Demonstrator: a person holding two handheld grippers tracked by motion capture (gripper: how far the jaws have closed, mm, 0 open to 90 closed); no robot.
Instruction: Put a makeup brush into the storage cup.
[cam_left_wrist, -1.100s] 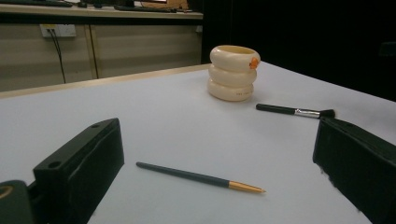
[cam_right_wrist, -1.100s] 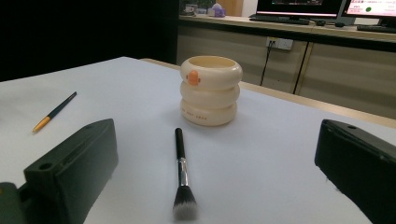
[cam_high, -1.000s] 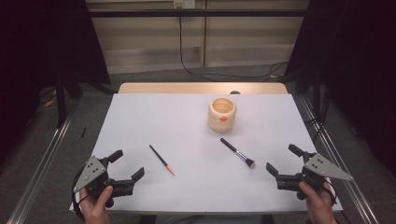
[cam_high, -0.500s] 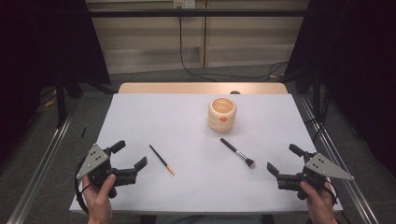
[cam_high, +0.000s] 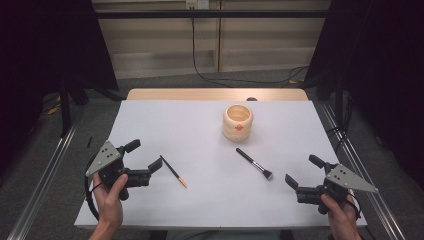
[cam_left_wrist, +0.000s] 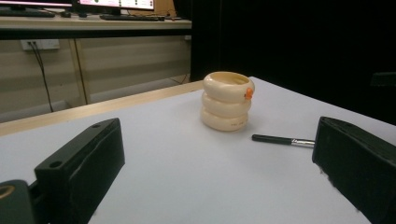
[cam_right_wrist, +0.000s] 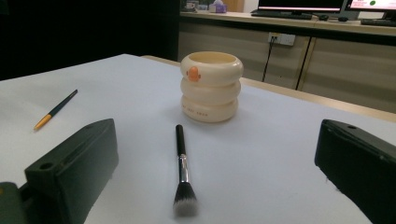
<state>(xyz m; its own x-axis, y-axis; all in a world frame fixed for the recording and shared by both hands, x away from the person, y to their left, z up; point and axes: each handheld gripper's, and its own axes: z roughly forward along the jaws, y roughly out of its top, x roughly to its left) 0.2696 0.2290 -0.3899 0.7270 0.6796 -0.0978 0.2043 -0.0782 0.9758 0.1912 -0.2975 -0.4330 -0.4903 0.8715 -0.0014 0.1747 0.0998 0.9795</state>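
Note:
A cream ringed holder (cam_high: 237, 122) with an orange mark stands upright on the white table (cam_high: 200, 130), toward the back; it also shows in the left gripper view (cam_left_wrist: 227, 100) and the right gripper view (cam_right_wrist: 211, 86). A black-handled makeup brush (cam_high: 255, 164) lies in front of it, bristles toward the near right (cam_right_wrist: 182, 168) (cam_left_wrist: 282, 139). A thin dark pencil with an orange tip (cam_high: 174, 171) (cam_right_wrist: 55, 110) lies left of centre. My left gripper (cam_high: 145, 156) is open just left of the pencil, holding nothing. My right gripper (cam_high: 304, 171) is open, right of the brush, holding nothing.
The table's far wooden edge (cam_high: 215, 94) borders a wall with cupboards and a hanging cable (cam_high: 200, 55). Metal rails (cam_high: 45, 165) run along both sides of the table. Monitors and keyboards sit on a counter (cam_right_wrist: 322, 18) behind.
My left gripper has moved forward and right toward the pencil, tilting slightly. My right gripper has stayed in place. The objects have not moved.

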